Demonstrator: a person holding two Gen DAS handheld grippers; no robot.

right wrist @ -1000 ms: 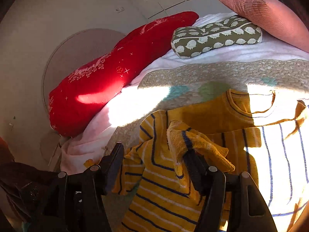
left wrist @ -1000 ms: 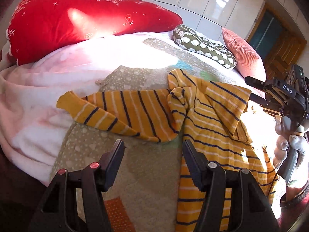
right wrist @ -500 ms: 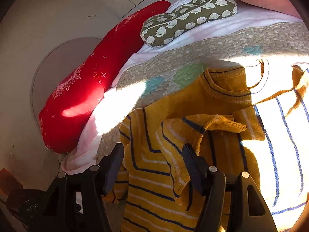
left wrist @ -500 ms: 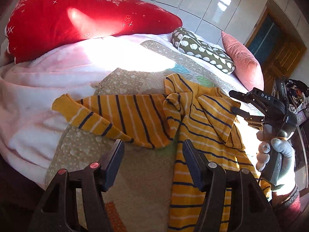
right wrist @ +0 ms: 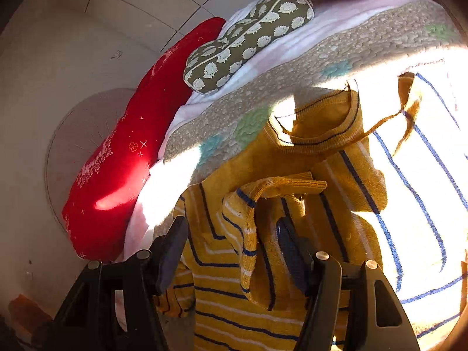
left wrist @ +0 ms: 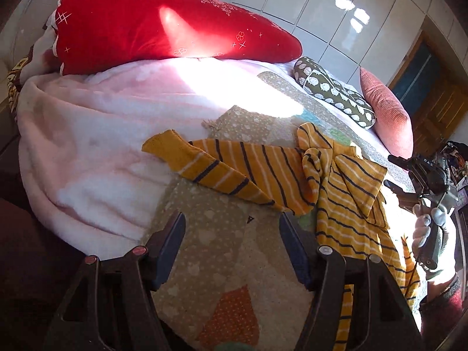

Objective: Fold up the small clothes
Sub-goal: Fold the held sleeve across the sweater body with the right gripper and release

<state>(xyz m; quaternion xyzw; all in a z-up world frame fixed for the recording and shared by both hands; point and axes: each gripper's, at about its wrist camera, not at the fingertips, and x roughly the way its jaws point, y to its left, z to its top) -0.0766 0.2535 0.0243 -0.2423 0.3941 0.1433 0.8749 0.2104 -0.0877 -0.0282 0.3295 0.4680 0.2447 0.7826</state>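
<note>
Sweater (left wrist: pixel 345 193), yellow knit with navy and white stripes, lies spread on a beige patterned quilt (left wrist: pixel 222 251) on the bed. One sleeve (left wrist: pixel 222 166) stretches out flat toward the pink fleece blanket (left wrist: pixel 96 152), cuff resting at the blanket's edge. The other sleeve is folded back across the chest.

Left wrist view: left gripper (left wrist: pixel 232 242) hovers above bare quilt just short of the outstretched sleeve, fingers spread wide, nothing between them. Same view catches the right gripper (left wrist: pixel 395 169) from outside, held in a gloved hand (left wrist: pixel 430 234) at the sweater's far side; its two black fingers stand apart. A wooden door (left wrist: pixel 433 87) and glossy wall tiles show behind, seen only here.

Right wrist view: right gripper (right wrist: pixel 231 248) sits low over the sweater (right wrist: pixel 307 219), fingers parted. A fold of striped knit with a ribbed cuff (right wrist: pixel 280 184) lies bunched between and ahead of the fingers; whether either pad touches it cannot be told. This view alone shows the ribbed neckline (right wrist: pixel 321 128), open toward the head of the bed, and strong sunlight washing out the sweater's right half.

Both views share the red pillow (left wrist: pixel 163 23), the olive hedgehog-print bolster (right wrist: pixel 248 44) and a pink ribbed cushion (left wrist: pixel 386 111).
</note>
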